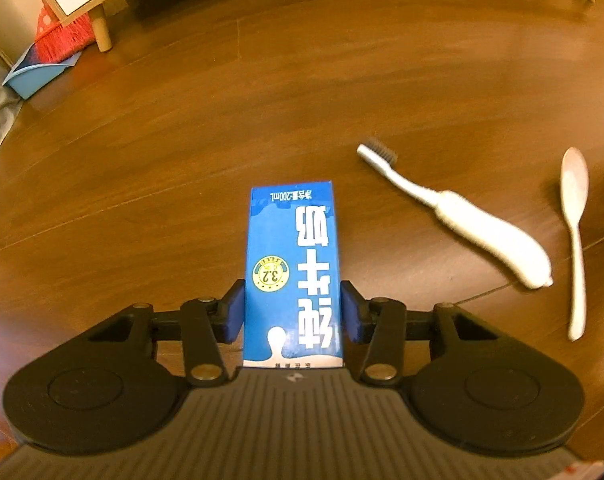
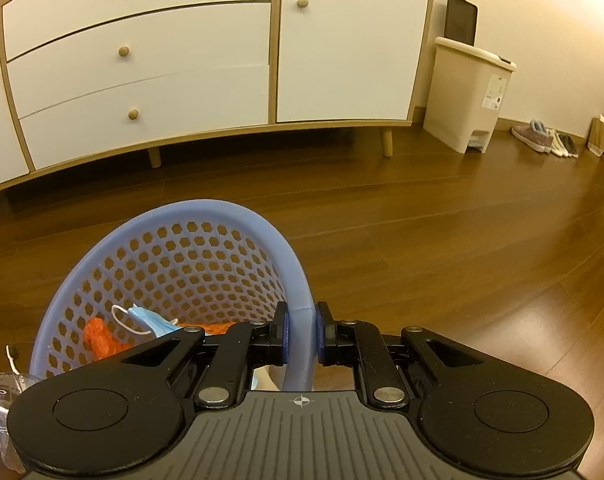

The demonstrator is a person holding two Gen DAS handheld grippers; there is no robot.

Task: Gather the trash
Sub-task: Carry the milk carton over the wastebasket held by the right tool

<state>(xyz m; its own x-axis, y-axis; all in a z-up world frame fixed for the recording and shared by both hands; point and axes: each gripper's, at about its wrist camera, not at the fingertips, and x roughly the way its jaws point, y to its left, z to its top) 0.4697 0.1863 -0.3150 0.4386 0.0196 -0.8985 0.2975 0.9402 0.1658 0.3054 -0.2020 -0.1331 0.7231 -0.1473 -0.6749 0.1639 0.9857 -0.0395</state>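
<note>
The left tool (image 1: 293, 312) has its two blue pads pressed against the long sides of a blue milk carton (image 1: 292, 264), closed to the carton's width. The carton points away from the camera over the wooden floor (image 1: 262, 100); whether it is lifted clear or lying on the boards cannot be told. Gripping across the narrow width likely gives flat faces for the pads to bear on.

To the right of the carton lie a white toothbrush (image 1: 461, 216) and, beyond it, a pale spoon (image 1: 575, 236), both apart from the carton and untouched.

The right tool (image 2: 300, 334) is nearly closed, pinching the rim of a blue perforated basket (image 2: 230, 210), one pad inside the rim and one outside. That hold probably keeps the basket ready as the collecting bin. Inside the basket sit a blue face mask (image 2: 150, 320) and an orange wrapper (image 2: 100, 340), so some trash is already gathered. The carton looks next to go in.
</note>
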